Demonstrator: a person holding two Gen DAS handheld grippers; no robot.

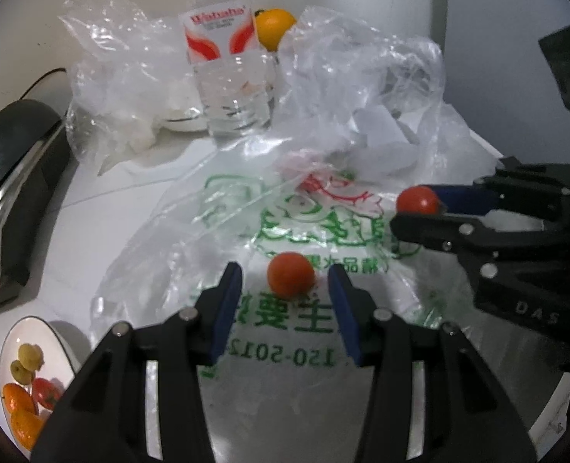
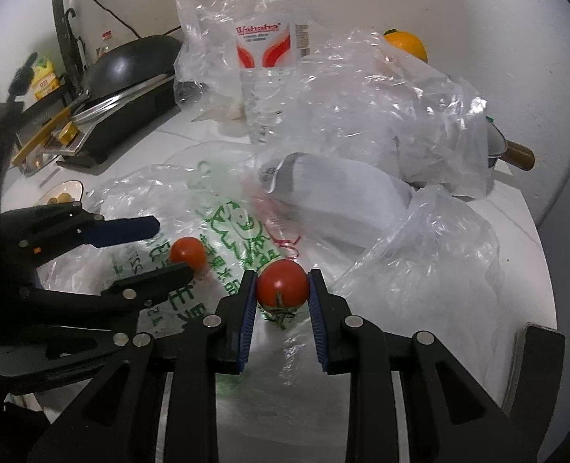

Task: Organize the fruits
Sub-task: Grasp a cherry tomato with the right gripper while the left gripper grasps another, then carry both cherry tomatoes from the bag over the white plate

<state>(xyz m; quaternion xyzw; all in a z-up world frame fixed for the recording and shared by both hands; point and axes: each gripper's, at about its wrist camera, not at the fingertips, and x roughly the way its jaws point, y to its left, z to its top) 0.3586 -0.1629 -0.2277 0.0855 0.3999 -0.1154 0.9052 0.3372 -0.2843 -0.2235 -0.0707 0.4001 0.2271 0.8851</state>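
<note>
A small orange-red tomato (image 1: pixel 290 273) lies on a printed plastic bag (image 1: pixel 304 328). It sits between the blue pads of my left gripper (image 1: pixel 284 267), which is open, with a gap on each side of the fruit. At the right, my right gripper (image 1: pixel 412 208) is shut on a second red tomato (image 1: pixel 418 200). In the right wrist view that held tomato (image 2: pixel 281 283) is pinched between the pads of the right gripper (image 2: pixel 283 274), stem end toward the camera. The left gripper (image 2: pixel 173 246) straddles the loose tomato (image 2: pixel 187 251). An orange fruit (image 1: pixel 273 27) rests behind crumpled bags.
A white plate (image 1: pixel 59 341) at lower left holds green, orange and red fruits. A clear water bottle (image 1: pixel 223 58) stands at the back among crumpled clear bags (image 1: pixel 362 88). A black cooking appliance (image 1: pixel 11 154) sits at the left. A brass-handled pot (image 2: pixel 516 154) pokes out at the right.
</note>
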